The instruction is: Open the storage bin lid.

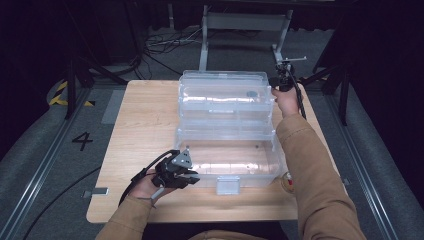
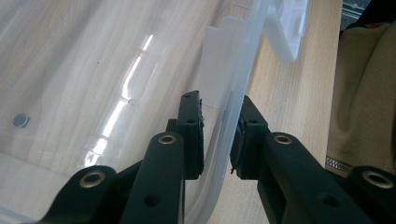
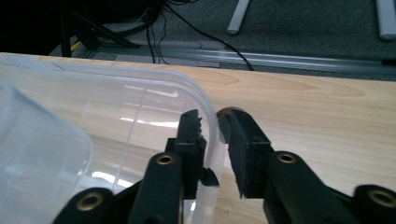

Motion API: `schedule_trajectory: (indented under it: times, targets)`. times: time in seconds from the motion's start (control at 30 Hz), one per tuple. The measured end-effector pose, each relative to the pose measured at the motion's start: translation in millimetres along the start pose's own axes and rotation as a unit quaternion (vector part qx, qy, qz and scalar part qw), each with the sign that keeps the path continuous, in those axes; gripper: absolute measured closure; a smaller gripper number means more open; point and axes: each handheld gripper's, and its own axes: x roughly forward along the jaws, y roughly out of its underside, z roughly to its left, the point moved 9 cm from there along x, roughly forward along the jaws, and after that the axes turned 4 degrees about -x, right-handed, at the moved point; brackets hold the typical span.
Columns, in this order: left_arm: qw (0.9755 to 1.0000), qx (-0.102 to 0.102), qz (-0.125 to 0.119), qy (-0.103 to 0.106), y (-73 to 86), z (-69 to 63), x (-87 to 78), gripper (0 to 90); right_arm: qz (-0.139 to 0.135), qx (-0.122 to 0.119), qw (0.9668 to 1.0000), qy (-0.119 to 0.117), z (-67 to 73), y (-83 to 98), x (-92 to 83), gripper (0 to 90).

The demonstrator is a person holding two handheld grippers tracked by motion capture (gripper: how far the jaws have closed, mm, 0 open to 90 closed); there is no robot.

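A clear plastic box stands open on the wooden table [image 1: 145, 120], its base [image 1: 230, 167] near me and its raised lid [image 1: 222, 95] behind it. My left gripper [image 1: 192, 176] [image 2: 219, 105] is at the base's front left corner, shut on the wall [image 2: 243, 70], one jaw inside and one outside. A white latch [image 1: 227, 185] [image 2: 287, 28] hangs on the front. My right gripper [image 1: 276, 82] [image 3: 212, 116] is at the lid's far right corner. Its jaws straddle the lid's rim [image 3: 187, 84] with a small gap on each side, so it is open.
A tan sleeve [image 1: 310, 165] runs along the box's right side. The table's far edge [image 3: 299, 77] lies just beyond the lid. A metal frame [image 1: 245, 22] and cables [image 1: 160, 45] are on the floor behind. Bare wood lies left of the box.
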Motion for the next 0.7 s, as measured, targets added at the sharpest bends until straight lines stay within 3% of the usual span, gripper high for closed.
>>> schedule_trajectory:
  times: [0.27, 0.43, 0.5, 0.53, 0.6, 0.7]
  targets:
    - [0.9999, -0.006, 0.005, 0.011, -0.9, -0.2, -0.1, 76.8, -0.007, -0.014, 0.9999, 0.0, -7.4, 0.9, -18.8, 63.1]
    - [0.9998, -0.009, 0.015, 0.006, -2.1, 0.1, -0.4, 75.4, -0.025, -0.026, 0.9993, -0.012, -3.2, 0.5, -35.2, 56.7]
    - [0.9998, -0.013, 0.017, -0.001, -3.5, 1.5, -1.1, 69.1, -0.027, -0.034, 0.9989, -0.017, 0.0, 0.6, -42.7, 52.8]
    - [0.9996, -0.017, 0.02, 0.003, -3.4, 1.6, -1.4, 64.0, -0.035, -0.044, 0.9983, -0.018, 3.1, -0.5, -50.3, 51.2]
    - [0.9994, -0.021, 0.024, 0.013, -2.6, 0.1, -2.3, 62.1, -0.039, -0.048, 0.9979, -0.019, 4.3, -0.9, -53.2, 51.0]
    - [0.9993, -0.016, 0.03, 0.018, -1.7, -5.1, -7.4, 55.1, -0.052, -0.061, 0.9965, -0.024, 10.5, -0.4, -68.0, 49.7]
